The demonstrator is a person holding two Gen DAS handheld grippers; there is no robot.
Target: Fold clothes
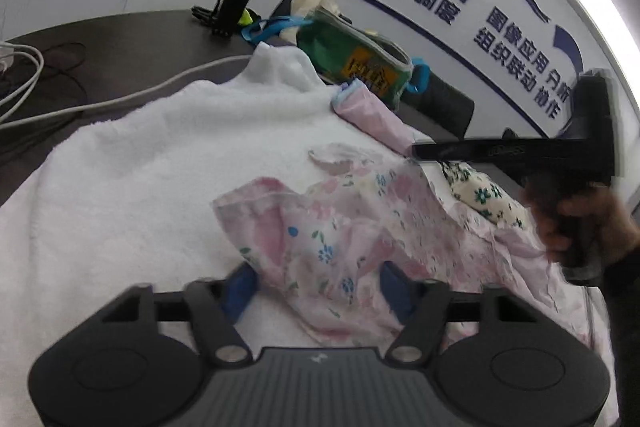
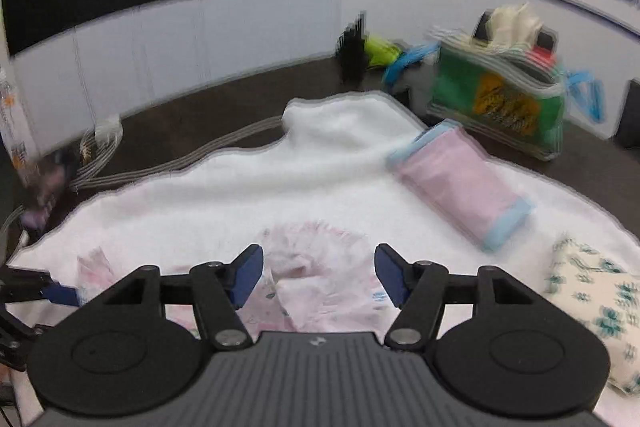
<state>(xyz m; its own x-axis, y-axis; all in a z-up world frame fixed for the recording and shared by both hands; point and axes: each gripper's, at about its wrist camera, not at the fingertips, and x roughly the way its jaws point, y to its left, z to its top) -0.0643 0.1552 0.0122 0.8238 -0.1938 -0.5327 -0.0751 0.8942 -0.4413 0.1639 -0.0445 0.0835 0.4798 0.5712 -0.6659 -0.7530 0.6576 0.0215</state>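
Note:
A crumpled pink floral garment [image 1: 340, 227] lies on a white towel [image 1: 120, 167]. My left gripper [image 1: 316, 287] is open, its blue pads on either side of the garment's near edge. My right gripper [image 1: 420, 151], held by a hand [image 1: 580, 223], comes in from the right above the garment's far side. In the right wrist view my right gripper [image 2: 319, 275] is open over the pink floral garment [image 2: 320, 267]. The left gripper's blue pad [image 2: 60, 294] shows at the left edge, by the cloth. A folded pink piece with blue trim [image 2: 460, 183] lies beyond.
A folded cream piece with a green flower print [image 2: 592, 299] lies at the right on the towel [image 2: 240, 187]. A green bag [image 2: 500, 103] stands behind by the wall. Cables [image 2: 180, 155] run over the dark table [image 2: 200, 115] at the left. A black object [image 1: 232, 7] stands at the back.

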